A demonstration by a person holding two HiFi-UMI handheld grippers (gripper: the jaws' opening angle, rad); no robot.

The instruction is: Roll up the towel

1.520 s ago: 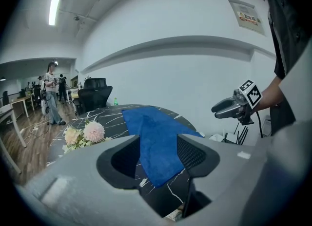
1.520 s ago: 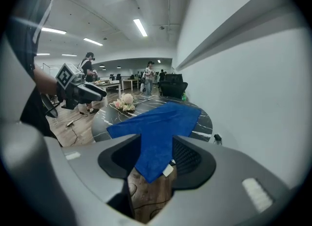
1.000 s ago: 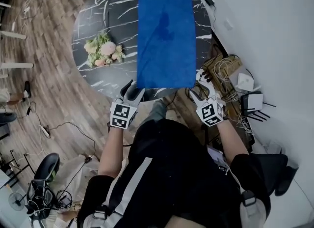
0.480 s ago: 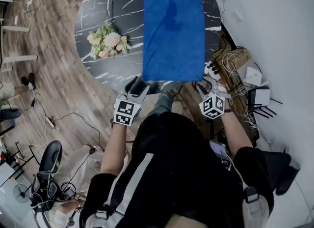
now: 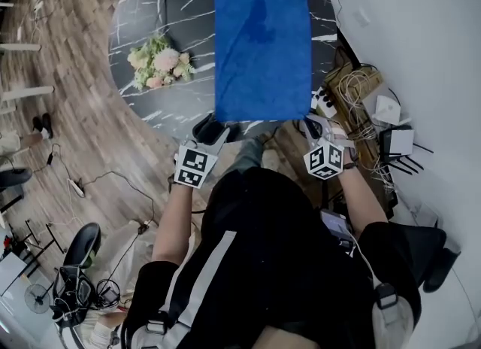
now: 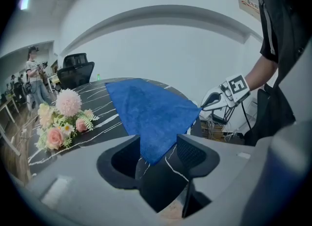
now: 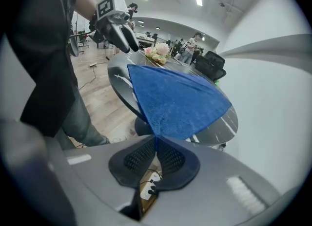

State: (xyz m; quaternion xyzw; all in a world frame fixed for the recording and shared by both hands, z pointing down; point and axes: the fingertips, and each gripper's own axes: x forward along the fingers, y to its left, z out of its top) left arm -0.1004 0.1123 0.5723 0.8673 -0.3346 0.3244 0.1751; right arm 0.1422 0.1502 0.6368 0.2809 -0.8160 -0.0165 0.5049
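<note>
On the worktop (image 5: 161, 24), the blue towel (image 5: 261, 39) lies flat. My right tool (image 7: 156, 144) has just closed, pinching one near corner. The left tool (image 6: 158, 144) gapes around the other corner, apparently not touching it, so both can start an even roll.

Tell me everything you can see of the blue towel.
The blue rectangular towel, fuzzy like microfibre, lies spread flat on the black white-veined table, its long side running away from the person, with a darker patch in its far half. The right gripper has just closed its jaws on the near right corner; the near left corner sits between the open jaws of the left gripper, unpinched.
</note>
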